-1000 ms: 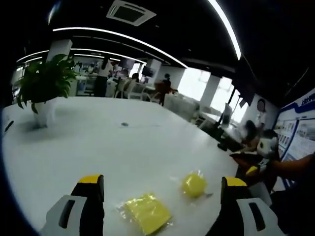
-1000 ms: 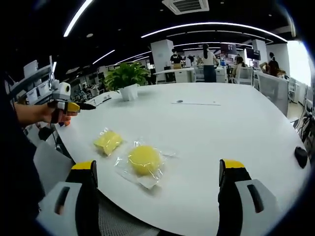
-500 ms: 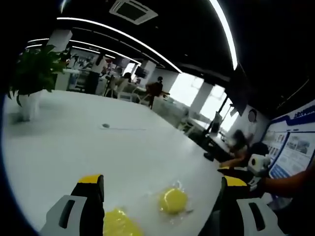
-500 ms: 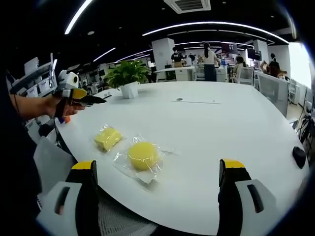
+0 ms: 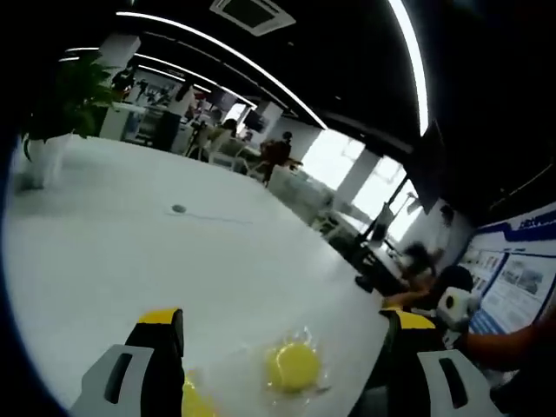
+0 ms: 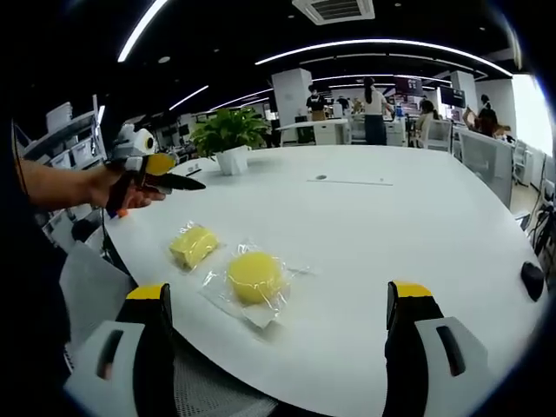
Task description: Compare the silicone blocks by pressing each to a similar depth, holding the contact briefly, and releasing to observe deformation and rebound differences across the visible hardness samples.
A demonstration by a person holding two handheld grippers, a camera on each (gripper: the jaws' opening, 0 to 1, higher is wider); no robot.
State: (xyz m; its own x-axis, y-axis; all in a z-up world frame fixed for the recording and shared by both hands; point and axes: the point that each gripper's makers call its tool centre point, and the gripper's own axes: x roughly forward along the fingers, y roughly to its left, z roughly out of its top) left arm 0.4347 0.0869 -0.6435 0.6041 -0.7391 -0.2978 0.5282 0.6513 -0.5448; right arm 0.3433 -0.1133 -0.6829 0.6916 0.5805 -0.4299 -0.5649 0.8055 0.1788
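Two yellow silicone blocks in clear wrappers lie on the white table (image 6: 373, 226). In the right gripper view the round block (image 6: 253, 276) sits just ahead of my open right gripper (image 6: 278, 291), and the square block (image 6: 193, 246) lies to its left. My left gripper (image 6: 174, 174), held in a hand, hovers above the table's left edge, beyond the square block. In the left gripper view the round block (image 5: 293, 367) lies between the wide-open jaws of the left gripper (image 5: 287, 319). The square block (image 5: 195, 401) peeks out beside the left jaw, mostly cut off.
A potted plant (image 6: 228, 135) stands at the table's far side, also the plant (image 5: 52, 95). A small black object (image 6: 532, 280) lies near the right table edge. The right gripper (image 5: 456, 306) and a hand show at right. Desks and people fill the office behind.
The left gripper has moved in over the table edge, toward the blocks. Its view has swung, so the square block has slid to the bottom. The blocks themselves have not moved.
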